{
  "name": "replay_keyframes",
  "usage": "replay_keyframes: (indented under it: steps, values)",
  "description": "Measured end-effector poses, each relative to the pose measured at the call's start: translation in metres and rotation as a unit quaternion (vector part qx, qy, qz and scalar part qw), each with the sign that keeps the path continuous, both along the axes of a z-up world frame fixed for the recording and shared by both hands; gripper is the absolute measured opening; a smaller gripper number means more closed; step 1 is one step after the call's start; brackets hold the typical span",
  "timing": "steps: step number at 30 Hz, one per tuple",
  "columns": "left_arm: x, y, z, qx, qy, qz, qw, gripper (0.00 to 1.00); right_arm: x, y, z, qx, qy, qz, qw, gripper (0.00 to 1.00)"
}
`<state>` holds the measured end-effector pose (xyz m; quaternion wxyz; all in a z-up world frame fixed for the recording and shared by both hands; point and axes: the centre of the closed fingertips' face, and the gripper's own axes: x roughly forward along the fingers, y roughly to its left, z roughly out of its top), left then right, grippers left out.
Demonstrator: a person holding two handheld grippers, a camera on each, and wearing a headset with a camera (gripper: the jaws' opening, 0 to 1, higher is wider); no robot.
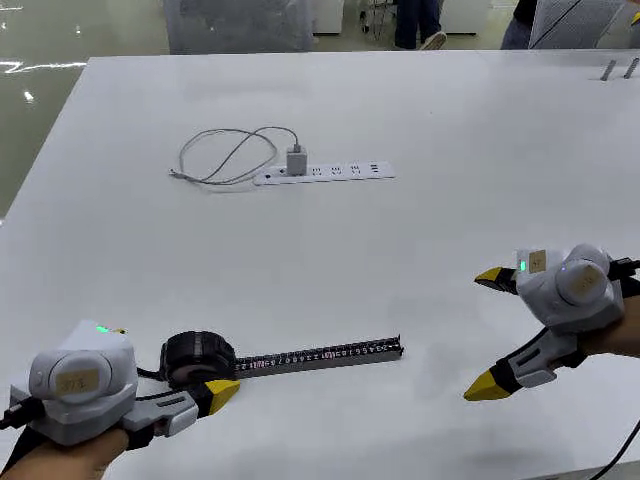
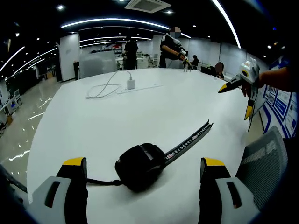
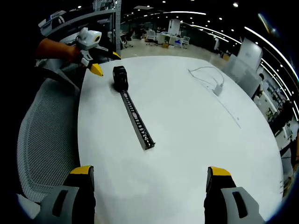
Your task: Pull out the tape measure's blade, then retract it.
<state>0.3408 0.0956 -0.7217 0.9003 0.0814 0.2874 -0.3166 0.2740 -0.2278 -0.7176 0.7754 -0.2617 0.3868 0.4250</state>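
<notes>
A black tape measure (image 1: pixel 197 357) lies on the white table (image 1: pixel 330 260) near the front left, its blade (image 1: pixel 320 356) pulled out flat to the right. My left gripper (image 1: pixel 170 362) stands open, with a jaw on each side of the case (image 2: pixel 140 165) and neither touching it. In the left gripper view the blade (image 2: pixel 189 140) runs away to the right. My right gripper (image 1: pixel 488 332) hangs open over the table at the right, clear of the blade's hooked end (image 3: pixel 149 144), with nothing between its fingers.
A white power strip (image 1: pixel 325 171) with a charger (image 1: pixel 297 160) and a coiled cable (image 1: pixel 225 155) lies mid-table. A grey mesh chair (image 3: pixel 46 135) stands at the table's near edge. People stand beyond the far end.
</notes>
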Motion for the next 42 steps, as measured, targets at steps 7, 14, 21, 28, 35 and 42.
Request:
replay_keyframes:
  steps: [7,14,21,28,35,42]
  values:
    - [0.011,-0.002,-0.003,-0.026,0.002,0.052,0.9983,0.99,0.015,0.010,0.006,-0.003,-0.008,0.026,0.9996,0.99]
    - [0.013,-0.006,-0.008,-0.008,-0.014,0.060,0.9981,0.99,0.016,0.014,0.003,-0.012,0.019,0.050,0.9985,0.99]
    - [0.012,-0.007,-0.010,-0.010,-0.018,0.073,0.9971,0.99,0.020,0.021,0.001,-0.021,0.025,0.078,0.9964,0.99]
    - [0.009,-0.010,-0.013,-0.024,-0.011,0.084,0.9961,0.99,0.027,0.026,-0.002,-0.025,0.034,0.092,0.9949,0.99]
    - [0.012,-0.009,-0.015,-0.015,-0.029,0.099,0.9946,0.99,0.031,0.028,-0.009,-0.036,0.040,0.105,0.9931,0.99]
    - [0.014,-0.014,-0.025,-0.020,-0.017,0.101,0.9945,0.99,0.035,0.031,-0.023,-0.049,0.051,0.123,0.9899,0.94]
